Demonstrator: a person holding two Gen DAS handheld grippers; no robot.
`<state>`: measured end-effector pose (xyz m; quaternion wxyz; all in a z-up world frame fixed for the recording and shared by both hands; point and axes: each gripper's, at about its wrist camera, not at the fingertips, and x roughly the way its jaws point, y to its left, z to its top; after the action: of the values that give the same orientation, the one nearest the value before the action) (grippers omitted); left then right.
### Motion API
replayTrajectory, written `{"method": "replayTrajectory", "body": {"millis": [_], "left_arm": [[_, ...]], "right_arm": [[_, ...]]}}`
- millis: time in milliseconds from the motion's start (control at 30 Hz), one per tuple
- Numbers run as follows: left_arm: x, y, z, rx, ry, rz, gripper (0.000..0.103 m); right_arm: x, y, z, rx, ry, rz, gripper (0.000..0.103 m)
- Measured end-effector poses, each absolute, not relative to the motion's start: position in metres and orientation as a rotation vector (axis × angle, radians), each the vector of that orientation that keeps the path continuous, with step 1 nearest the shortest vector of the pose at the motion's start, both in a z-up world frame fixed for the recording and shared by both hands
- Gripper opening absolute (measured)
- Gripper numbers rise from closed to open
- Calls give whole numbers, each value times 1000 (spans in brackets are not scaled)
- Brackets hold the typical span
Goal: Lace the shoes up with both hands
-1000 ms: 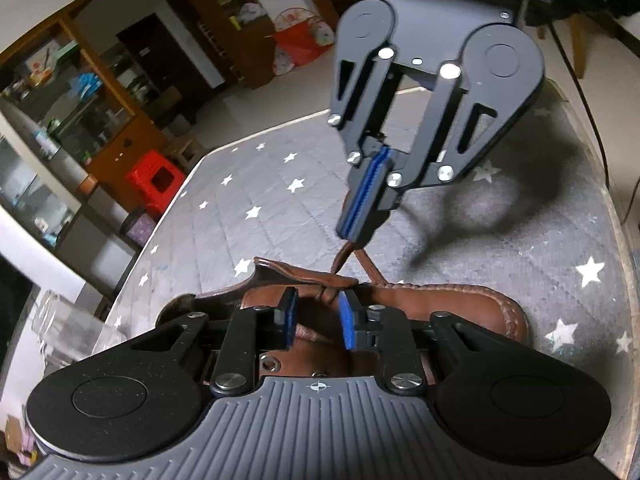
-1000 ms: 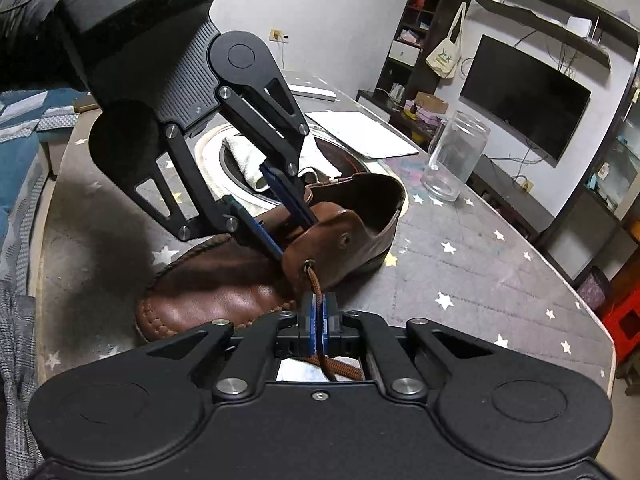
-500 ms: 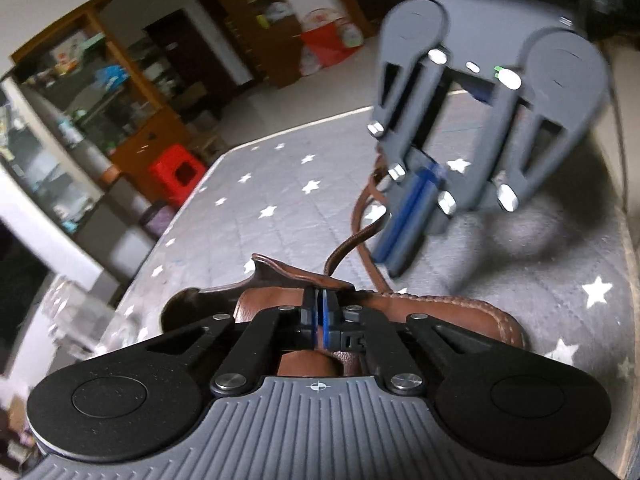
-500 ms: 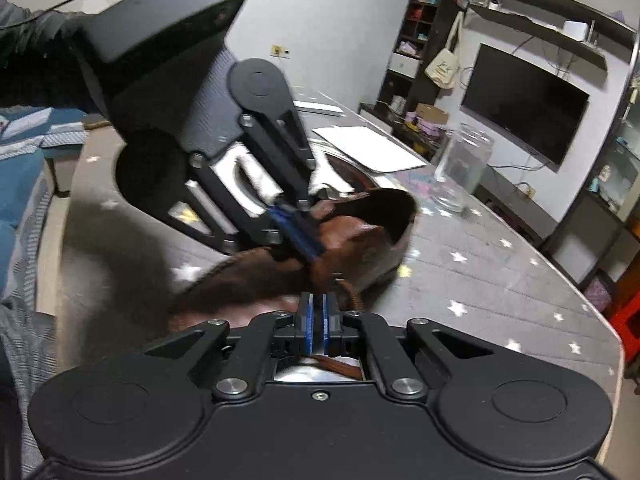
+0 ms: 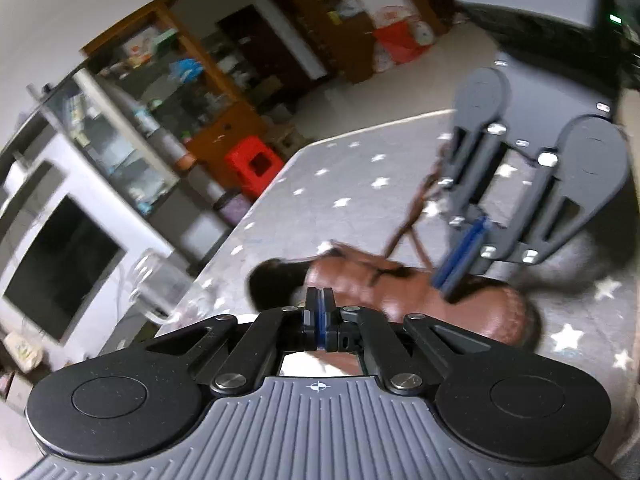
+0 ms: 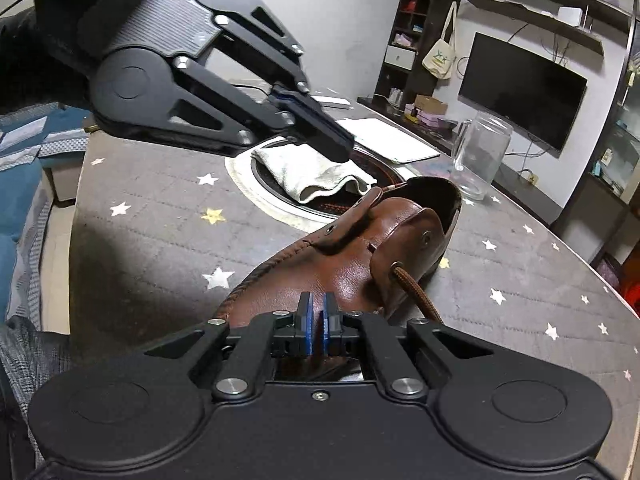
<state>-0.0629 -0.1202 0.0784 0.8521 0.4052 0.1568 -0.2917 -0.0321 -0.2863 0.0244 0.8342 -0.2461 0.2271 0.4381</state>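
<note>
Brown shoe (image 6: 360, 264) lies on the starred surface (image 6: 152, 208), its lace (image 6: 416, 292) emerging from one eyelet. Left gripper (image 6: 340, 148), closed and apparently empty, hovers above. Right gripper (image 6: 316, 320), closed; whether it pinches the lace cannot be told. Next, probably: thread the opposite eyelet.

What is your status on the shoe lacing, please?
Left hand-held gripper shut, apparently empty, above the table. Right hand-held gripper shut over the shoe. Lace out of one eyelet, running beside it. Nothing blocking.
</note>
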Motion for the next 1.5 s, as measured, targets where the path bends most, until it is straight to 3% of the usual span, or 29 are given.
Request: {"method": "replayTrajectory", "body": {"millis": [67,267,433,667,833,1133,1500], "left_arm": [[-60,-125,73,880,324,-630,4],[-45,-136,57,948,346,-702,6],[-39,-140,49,976,343,-752,16],[-28,-144,42,996,327,-795,16],[-22,-145,37,969,333,-826,3],[-48,-145,42,975,304,-612,2],[-85,-110,89,872,280,-455,2]], "right_arm": [[-34,-286,23,-527,483,919,9],[-34,-289,21,-506,494,916,10],[-29,-290,20,-488,499,923,12],[-25,-295,17,-469,498,938,15],[-25,-297,16,-458,496,940,15],[-32,-293,15,-478,479,922,15],[-40,-286,16,-491,465,864,16]]}}
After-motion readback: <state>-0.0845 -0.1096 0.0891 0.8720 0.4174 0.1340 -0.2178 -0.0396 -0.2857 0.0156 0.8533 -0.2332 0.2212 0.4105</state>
